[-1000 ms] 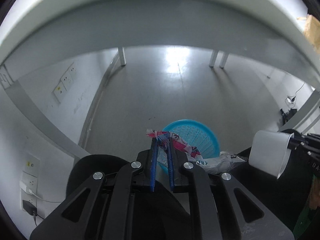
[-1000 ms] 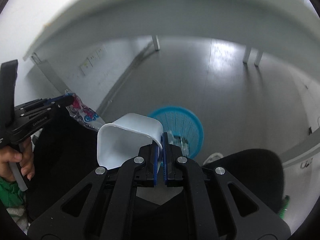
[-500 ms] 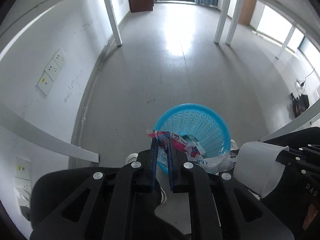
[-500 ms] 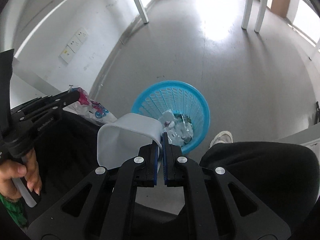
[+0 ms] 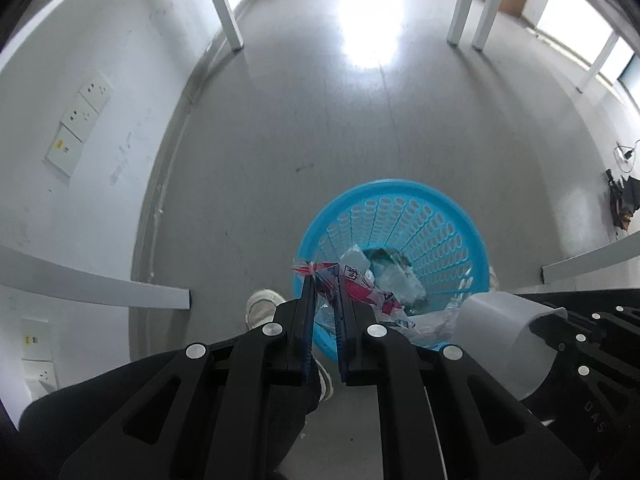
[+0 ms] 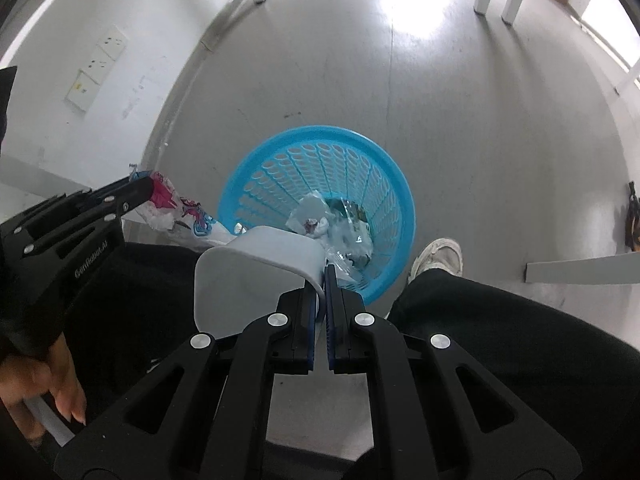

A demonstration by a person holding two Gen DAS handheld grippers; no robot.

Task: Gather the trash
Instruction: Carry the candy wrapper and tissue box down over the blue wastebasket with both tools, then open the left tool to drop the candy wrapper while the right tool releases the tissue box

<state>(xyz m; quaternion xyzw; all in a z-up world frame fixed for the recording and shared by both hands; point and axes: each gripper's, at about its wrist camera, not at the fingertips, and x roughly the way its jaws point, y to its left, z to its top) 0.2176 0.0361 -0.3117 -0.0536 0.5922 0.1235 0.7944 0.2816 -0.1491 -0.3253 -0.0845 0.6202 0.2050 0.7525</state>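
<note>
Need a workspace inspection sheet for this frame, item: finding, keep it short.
Surface: grey floor, bare.
Job's things: blue basket holding trash; pink wrapper; white cup.
Clutter: nothing seen.
Grippers: left gripper shut on the wrapper; right gripper shut on the cup's rim, both above the basket.
Cables: one by the right wall.
Surroundings: wall sockets, table legs, person's shoe.

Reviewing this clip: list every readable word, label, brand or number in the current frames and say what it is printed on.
"GenRobot.AI": on the side of the left gripper, right wrist view.
"DAS": partial letters on the right gripper body, left wrist view; the rest is cut off.
Print on the wrapper: too small to read.
Yellow stickers on the wall sockets: too small to read.
Cup and basket: no text.
</note>
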